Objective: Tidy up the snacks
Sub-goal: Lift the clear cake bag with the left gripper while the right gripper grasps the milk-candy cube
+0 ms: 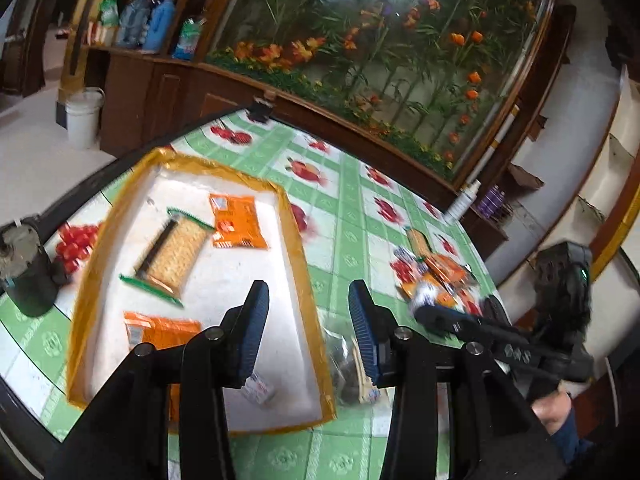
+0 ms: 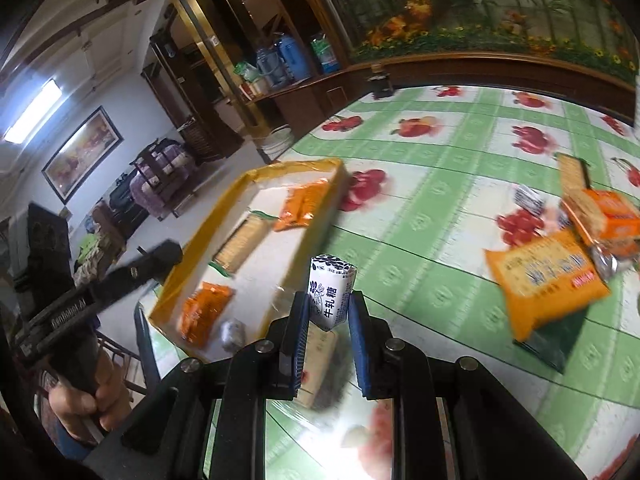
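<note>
A shallow tray with a yellow taped rim [image 1: 296, 216] [image 2: 296, 166] lies on the table. It holds a cracker pack [image 1: 172, 250], two orange packets [image 1: 238, 222] [image 1: 160, 334] and a small white candy [image 1: 258, 388]. My left gripper [image 1: 308, 286] hovers open over the tray's right edge, with nothing between its pads. My right gripper [image 2: 329, 298] is shut on a white nougat candy with blue print [image 2: 330, 276], held upright above the cloth just right of the tray. A loose pile of snacks [image 1: 436, 276], topped by a large orange packet [image 2: 548, 280], lies farther right.
A clear-wrapped pack [image 1: 348, 364] lies beside the tray's right wall. A dark cylinder [image 1: 28, 268] stands at the table's left edge. A black clip [image 1: 262, 110] sits on the far edge. Behind are a wooden cabinet, a white bucket [image 1: 84, 116] and a spray bottle [image 1: 464, 200].
</note>
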`<control>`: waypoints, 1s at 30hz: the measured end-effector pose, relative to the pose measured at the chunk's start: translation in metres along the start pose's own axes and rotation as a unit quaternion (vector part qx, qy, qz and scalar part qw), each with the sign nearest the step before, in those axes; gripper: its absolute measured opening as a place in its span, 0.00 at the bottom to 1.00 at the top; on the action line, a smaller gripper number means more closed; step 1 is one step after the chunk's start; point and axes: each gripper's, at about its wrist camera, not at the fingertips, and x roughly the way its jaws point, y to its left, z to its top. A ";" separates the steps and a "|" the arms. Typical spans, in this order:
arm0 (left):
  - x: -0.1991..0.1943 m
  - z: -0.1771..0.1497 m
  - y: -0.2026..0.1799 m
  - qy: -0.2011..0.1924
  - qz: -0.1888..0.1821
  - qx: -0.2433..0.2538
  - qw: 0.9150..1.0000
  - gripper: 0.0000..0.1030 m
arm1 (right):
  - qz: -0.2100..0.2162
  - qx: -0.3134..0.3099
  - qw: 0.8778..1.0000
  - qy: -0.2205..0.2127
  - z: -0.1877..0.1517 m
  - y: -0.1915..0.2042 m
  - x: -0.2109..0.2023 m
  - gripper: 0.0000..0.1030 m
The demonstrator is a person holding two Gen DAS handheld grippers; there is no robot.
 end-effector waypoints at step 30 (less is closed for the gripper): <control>0.069 -0.059 -0.114 0.126 0.049 0.149 0.980 0.66 | 0.002 0.061 0.996 -0.061 -0.020 -0.056 -0.065 0.20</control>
